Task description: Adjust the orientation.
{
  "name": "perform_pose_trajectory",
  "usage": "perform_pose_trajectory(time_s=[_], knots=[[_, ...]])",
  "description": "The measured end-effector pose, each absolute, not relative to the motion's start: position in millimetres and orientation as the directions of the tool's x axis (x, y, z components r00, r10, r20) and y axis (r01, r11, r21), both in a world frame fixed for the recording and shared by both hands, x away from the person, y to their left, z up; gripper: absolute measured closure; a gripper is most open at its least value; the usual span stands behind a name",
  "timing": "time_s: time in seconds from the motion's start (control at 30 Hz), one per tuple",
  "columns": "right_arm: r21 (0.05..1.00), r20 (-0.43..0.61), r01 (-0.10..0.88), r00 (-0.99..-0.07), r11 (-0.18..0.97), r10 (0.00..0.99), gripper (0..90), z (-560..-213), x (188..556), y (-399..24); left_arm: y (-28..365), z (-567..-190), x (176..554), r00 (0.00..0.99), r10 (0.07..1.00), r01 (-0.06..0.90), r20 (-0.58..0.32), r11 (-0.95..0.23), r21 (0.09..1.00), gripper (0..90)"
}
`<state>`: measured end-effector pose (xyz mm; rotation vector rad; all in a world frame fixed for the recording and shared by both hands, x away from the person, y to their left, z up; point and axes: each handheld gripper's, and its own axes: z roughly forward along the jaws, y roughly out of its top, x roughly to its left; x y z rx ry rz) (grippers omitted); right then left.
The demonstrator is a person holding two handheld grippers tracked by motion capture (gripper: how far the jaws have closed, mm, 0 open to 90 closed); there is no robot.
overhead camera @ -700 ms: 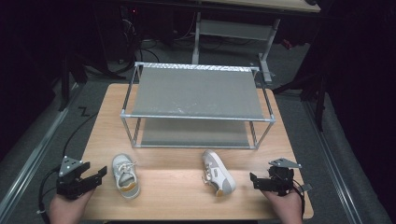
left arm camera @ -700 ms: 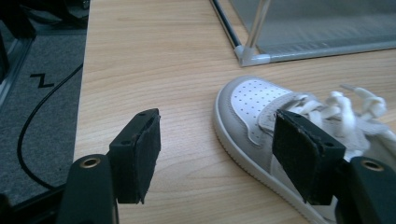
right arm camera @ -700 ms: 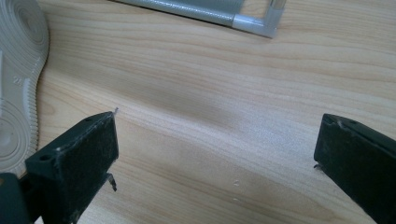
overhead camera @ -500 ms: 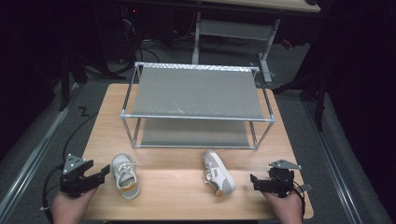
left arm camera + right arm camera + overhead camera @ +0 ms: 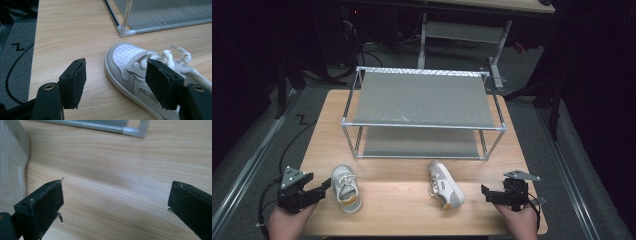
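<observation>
Left gripper [image 5: 326,186] jaws spread, nothing pinched, nosing at left sneaker [image 5: 346,188] on table [image 5: 402,210] front-left, likely lining up grab. Right gripper [image 5: 484,192] spread wide over bare wood; right sneaker [image 5: 445,184] on its side nearby. Shoe rack [image 5: 422,97] behind, both shelves free.

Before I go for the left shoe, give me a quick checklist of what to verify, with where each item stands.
1. Left gripper open: ok, jaws apart, nothing held.
2. Left shoe in line with it: ok, right beside the gripper; its toe shows between the jaws in the left gripper view.
3. Left shoe upright: ok, sole on the table.
4. Right gripper open and free: ok, only wood between its jaws.
5. Right shoe out of the way: ok, on its side, apart from the left shoe.
6. Rack shelves free: ok.
</observation>
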<state>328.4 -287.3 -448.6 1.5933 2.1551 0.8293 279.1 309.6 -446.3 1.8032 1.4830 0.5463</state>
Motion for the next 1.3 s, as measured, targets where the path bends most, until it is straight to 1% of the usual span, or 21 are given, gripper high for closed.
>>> perform_pose_trajectory(time_s=[0.13,0.3,0.5,0.57,0.6,0.63,0.67,0.7,0.77,0.8,0.87,1.0,1.07,1.13,1.17,1.3], knots=[[0.642,0.098,0.748,-0.3,0.17,0.949,0.2,-446.5,330.0,-289.3,304.2,-440.6,277.5,0.265,0.955,0.631,-0.133,-0.068,0.772,33.4],[0.638,0.089,0.748,-0.309,0.184,0.947,0.2,-448.1,330.0,-287.3,294.6,-436.9,274.0,0.293,0.944,0.624,-0.153,-0.068,0.778,32.7],[0.633,0.073,0.748,-0.315,0.2,0.946,0.5,-448.7,329.2,-284.2,275.8,-432.4,265.4,0.298,0.945,0.616,-0.135,-0.082,0.784,33.1],[0.635,0.072,0.746,-0.319,0.204,0.945,0.6,-448.4,328.9,-283.3,271.5,-431.4,263.4,0.277,0.956,0.601,-0.099,-0.092,0.794,36.9],[0.635,0.072,0.746,-0.319,0.204,0.945,0.6,-448.4,328.9,-283.3,271.5,-431.4,263.4,0.277,0.956,0.601,-0.099,-0.092,0.794,40.2],[0.636,0.077,0.745,-0.319,0.2,0.944,0.6,-448.1,328.9,-283.1,272.2,-431.4,261.3,0.256,0.963,0.587,-0.087,-0.084,0.805,52.8],[0.636,0.079,0.745,-0.32,0.2,0.944,0.7,-448.1,329.0,-283.1,275.2,-434.7,260.8,0.251,0.964,0.593,-0.085,-0.084,0.801,67.4],[0.636,0.078,0.745,-0.32,0.2,0.944,0.8,-448.0,329.1,-283.1,276.6,-438.0,261.3,0.223,0.972,0.604,-0.074,-0.078,0.793,76.5],[0.637,0.076,0.744,-0.322,0.203,0.944,0.9,-447.6,329.3,-283.2,281.2,-449.0,264.0,0.174,0.984,0.639,-0.039,-0.083,0.765,88.6],[0.638,0.076,0.743,-0.323,0.203,0.943,1.0,-447.4,329.4,-283.2,284.8,-455.6,266.6,0.148,0.988,0.663,-0.04,-0.069,0.745,89.9],[0.642,0.076,0.739,-0.326,0.204,0.942,1.1,-446.8,329.8,-283.3,288.7,-464.8,271.0,0.126,0.989,0.701,-0.075,-0.035,0.712,90.0],[0.65,0.077,0.732,-0.331,0.205,0.94,3.6,-447.1,330.0,-282.6,288.6,-476.8,281.0,0.107,0.992,0.731,-0.064,-0.035,0.682,90.0],[0.654,0.076,0.73,-0.326,0.2,0.942,6.2,-446.8,329.5,-281.5,285.5,-479.5,285.2,0.117,0.991,0.736,-0.071,-0.039,0.676,89.8],[0.667,0.071,0.719,-0.324,0.197,0.943,11.7,-445.3,327.3,-279.8,280.5,-481.6,286.9,0.145,0.987,0.742,-0.074,-0.06,0.667,89.6],[0.676,0.07,0.71,-0.325,0.195,0.943,14.6,-444.1,325.7,-279.3,278.0,-481.5,287.0,0.147,0.987,0.738,-0.06,-0.069,0.671,89.9],[0.697,0.079,0.694,-0.322,0.179,0.944,17.5,-442.2,322.0,-278.6,278.0,-482.3,287.4,0.155,0.985,0.736,-0.073,-0.066,0.674,90.0]])
